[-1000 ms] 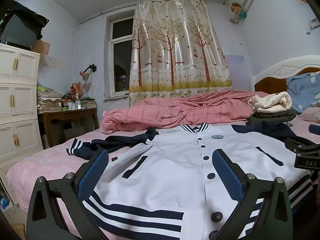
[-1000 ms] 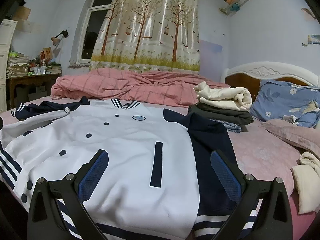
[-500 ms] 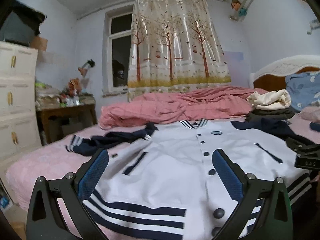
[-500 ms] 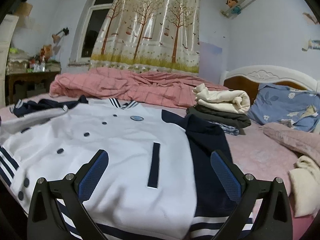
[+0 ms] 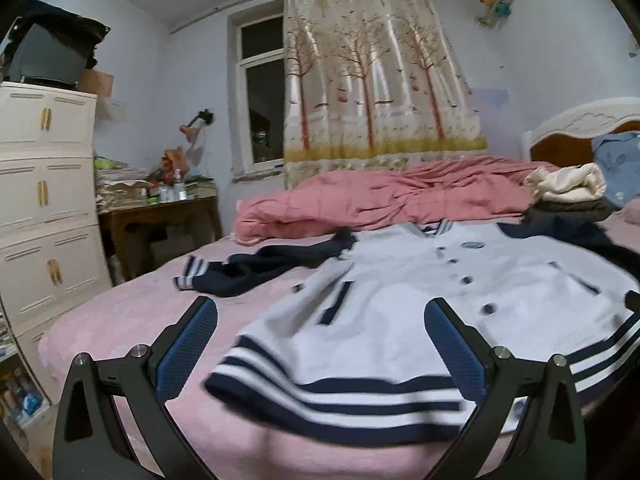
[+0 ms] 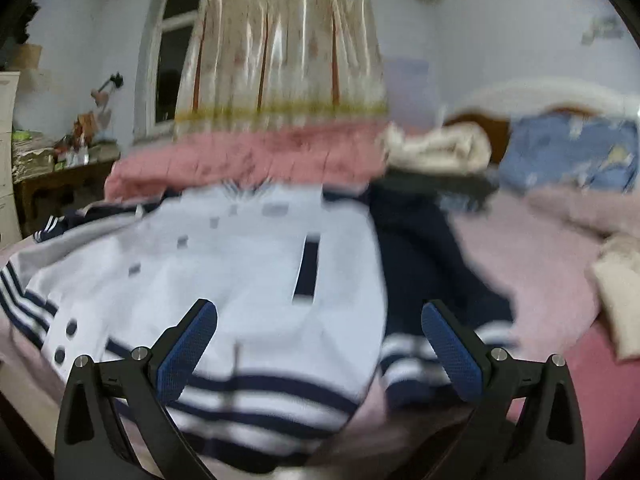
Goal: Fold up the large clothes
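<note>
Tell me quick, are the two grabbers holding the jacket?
Left gripper: open, holding nothing.
Right gripper: open, holding nothing; the jacket lies below.

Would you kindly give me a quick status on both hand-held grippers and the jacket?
Left hand-held gripper open, empty. Right hand-held gripper open, empty. Jacket flat on the bed, unfolded, one navy sleeve out sideways. Nothing blocking the hem.

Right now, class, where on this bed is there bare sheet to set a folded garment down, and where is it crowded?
Bare sheet lies at the corner beside the jacket, below its dark sleeve. Another patch lies between the other sleeve and the cream cloth. It is crowded by the quilt and clothes stack.
</note>
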`<control>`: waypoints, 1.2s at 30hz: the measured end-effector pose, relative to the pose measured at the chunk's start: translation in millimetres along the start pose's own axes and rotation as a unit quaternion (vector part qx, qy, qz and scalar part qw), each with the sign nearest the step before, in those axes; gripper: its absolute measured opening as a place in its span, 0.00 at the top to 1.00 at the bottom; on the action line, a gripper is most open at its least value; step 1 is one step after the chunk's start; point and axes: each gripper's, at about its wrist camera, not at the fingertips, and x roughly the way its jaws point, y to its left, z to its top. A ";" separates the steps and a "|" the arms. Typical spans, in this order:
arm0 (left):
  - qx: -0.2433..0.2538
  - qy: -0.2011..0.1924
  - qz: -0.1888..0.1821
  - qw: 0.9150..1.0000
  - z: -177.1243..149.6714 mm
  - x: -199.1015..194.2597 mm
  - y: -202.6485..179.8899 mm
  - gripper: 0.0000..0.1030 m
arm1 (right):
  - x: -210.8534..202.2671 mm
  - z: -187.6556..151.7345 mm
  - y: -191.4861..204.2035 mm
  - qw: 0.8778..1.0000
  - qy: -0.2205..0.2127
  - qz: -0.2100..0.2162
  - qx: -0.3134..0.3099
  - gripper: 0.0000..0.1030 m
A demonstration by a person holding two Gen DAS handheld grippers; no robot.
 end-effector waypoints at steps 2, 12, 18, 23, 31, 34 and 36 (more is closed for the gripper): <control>-0.001 0.001 0.012 1.000 -7.9 3.9 12.5 0.00 | 5.2 -8.7 -1.3 1.000 0.020 0.011 0.013 0.00; -0.069 0.074 0.036 0.994 -50.9 45.8 75.7 0.07 | 12.8 -27.9 2.0 0.997 0.065 0.039 0.027 0.11; -0.131 0.140 -0.028 0.981 -66.9 76.9 96.8 0.23 | 8.8 -33.7 15.2 0.998 0.051 0.020 0.016 0.45; -0.177 0.146 -0.098 0.968 -63.7 67.7 92.8 0.93 | -4.4 -14.8 17.3 0.998 0.022 0.059 0.000 0.93; -0.148 0.055 -0.082 0.984 9.8 -13.7 58.8 0.95 | -40.7 33.5 -23.5 0.998 -0.058 0.025 0.030 0.94; -0.137 0.057 -0.070 0.986 23.8 -23.7 45.6 0.95 | -42.3 49.0 -41.4 0.997 -0.059 0.012 0.037 0.94; -0.144 0.074 -0.059 0.985 26.6 -14.3 43.1 0.95 | -37.1 56.5 -47.9 0.998 -0.046 0.020 0.043 0.94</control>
